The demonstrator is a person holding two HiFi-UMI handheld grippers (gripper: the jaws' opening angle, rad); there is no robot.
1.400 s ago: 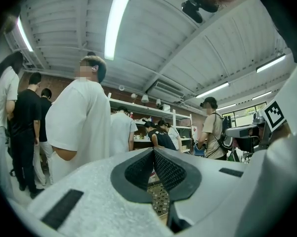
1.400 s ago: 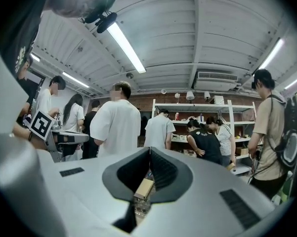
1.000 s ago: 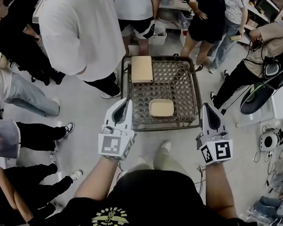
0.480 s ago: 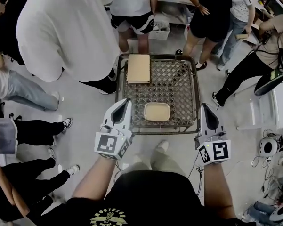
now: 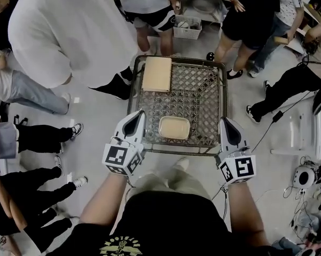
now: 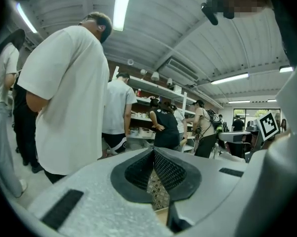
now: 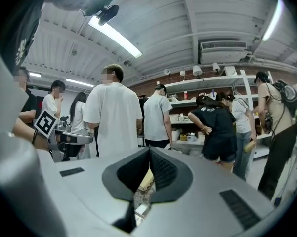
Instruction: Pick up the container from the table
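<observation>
Head view, looking steeply down. A low table (image 5: pixel 220 97) with an open metal lattice top stands on the floor in front of the wearer. The container (image 5: pixel 174 127), a shallow pale rectangular tub with rounded corners, lies on the lattice close to the table's near edge, about midway across. A tan board (image 5: pixel 157 74) lies flat at the far left corner, well apart from the container. The left gripper (image 5: pixel 139 114) is at the table's left edge near the front, and the right gripper (image 5: pixel 223 120) is at the right edge. The container lies between them, and neither gripper touches it. Both grippers point away from the wearer. Gripper views: each pair of jaws is closed tip to tip with nothing clamped, and only lattice and a pale sliver show through the gap behind the pads. Bystanders (image 5: pixel 69 31) stand round the far and left sides of the table. Shelves (image 7: pixel 207 83) line the wall behind them
</observation>
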